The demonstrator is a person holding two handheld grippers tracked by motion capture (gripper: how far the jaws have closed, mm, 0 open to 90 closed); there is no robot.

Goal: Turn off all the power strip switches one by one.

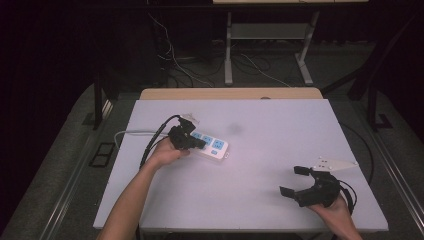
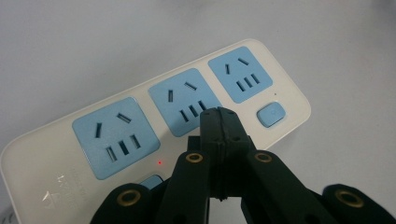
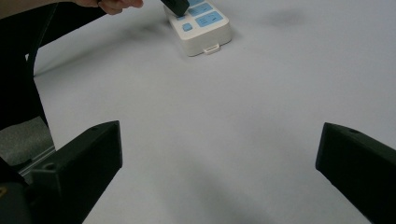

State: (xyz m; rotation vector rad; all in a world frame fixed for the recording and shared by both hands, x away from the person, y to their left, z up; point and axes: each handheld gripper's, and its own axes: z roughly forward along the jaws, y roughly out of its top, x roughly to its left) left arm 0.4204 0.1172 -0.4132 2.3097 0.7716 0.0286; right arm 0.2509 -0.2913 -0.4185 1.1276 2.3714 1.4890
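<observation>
A white power strip [image 1: 212, 146] with blue socket faces lies left of centre in the high view, on the pale table [image 1: 260, 170], running from upper left to lower right; a pale cable leaves its left end toward the table's left edge. The left gripper [image 1: 200, 143] sits over the strip's left half, held by the left hand [image 1: 167, 152] that comes in from the lower left; its jaws are clenched together with nothing between them. In the left gripper view the joined tips [image 2: 218, 122] stand over the strip [image 2: 140, 135], at the lower edge of the middle blue socket [image 2: 184, 102] — whether they press on the casing or hover just above it I cannot tell; a small red light [image 2: 160, 162] glows below and left of that socket, and a blue button [image 2: 271, 114] sits at the right end, just beside the last socket.

The right gripper [image 1: 294, 181] rests at the lower right of the high view, well apart from the strip, in the right hand [image 1: 332, 210]; its jaws are spread wide and grasp nothing. In the right gripper view the two black jaws rise at the lower corners with bare table between them — the strip [image 3: 201, 23] lies at the upper middle of that frame, with the other gripper's tip [image 3: 175, 6] on it.
</observation>
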